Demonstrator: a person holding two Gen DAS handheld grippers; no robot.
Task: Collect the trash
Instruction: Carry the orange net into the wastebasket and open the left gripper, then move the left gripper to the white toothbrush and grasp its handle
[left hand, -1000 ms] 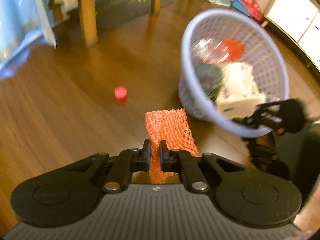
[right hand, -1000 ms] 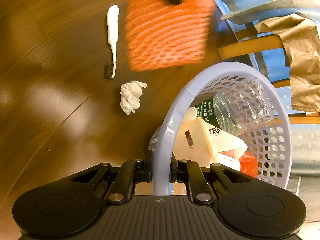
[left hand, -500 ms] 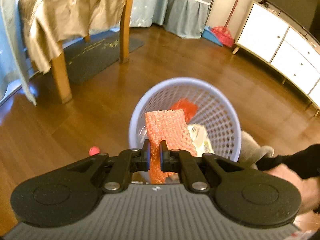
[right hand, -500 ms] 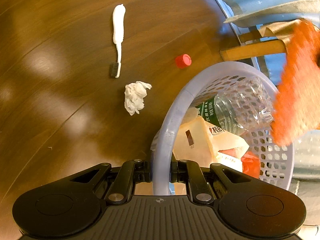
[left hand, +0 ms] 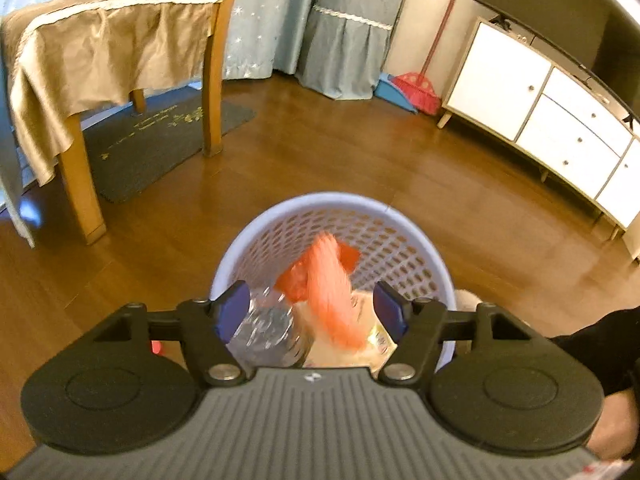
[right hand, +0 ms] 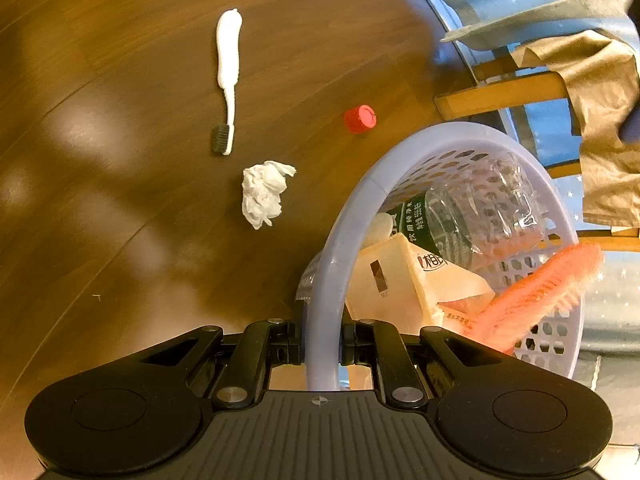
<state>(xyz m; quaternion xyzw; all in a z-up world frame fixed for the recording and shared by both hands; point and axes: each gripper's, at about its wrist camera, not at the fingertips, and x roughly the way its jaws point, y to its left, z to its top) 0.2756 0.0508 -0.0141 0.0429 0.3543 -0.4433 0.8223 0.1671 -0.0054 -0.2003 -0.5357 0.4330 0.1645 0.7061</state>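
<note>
My left gripper [left hand: 310,312] hangs over the lavender basket [left hand: 400,216] with its jaws opening. The orange foam net [left hand: 330,288] drops free between them, blurred, touching neither pad. The same orange foam net [right hand: 532,296] shows falling inside the lavender basket [right hand: 352,216] in the right wrist view. My right gripper [right hand: 322,348] is shut on the basket's near rim. Inside lie a crushed clear bottle [right hand: 480,212] and a cream carton [right hand: 404,280]. On the floor left of the basket are a crumpled white tissue [right hand: 264,194], a red bottle cap [right hand: 360,119] and a white toothbrush [right hand: 228,76].
A wooden chair [left hand: 116,64] draped in tan cloth stands at the left on a dark mat [left hand: 160,144]. A white cabinet [left hand: 552,120] lines the right wall, with a red broom [left hand: 416,88] beside blue curtains. A person's dark sleeve [left hand: 592,344] is at the right edge.
My left gripper rose and swung over the basket with the orange net, then its jaws opened and the net dropped out. The right gripper kept its hold on the rim.
</note>
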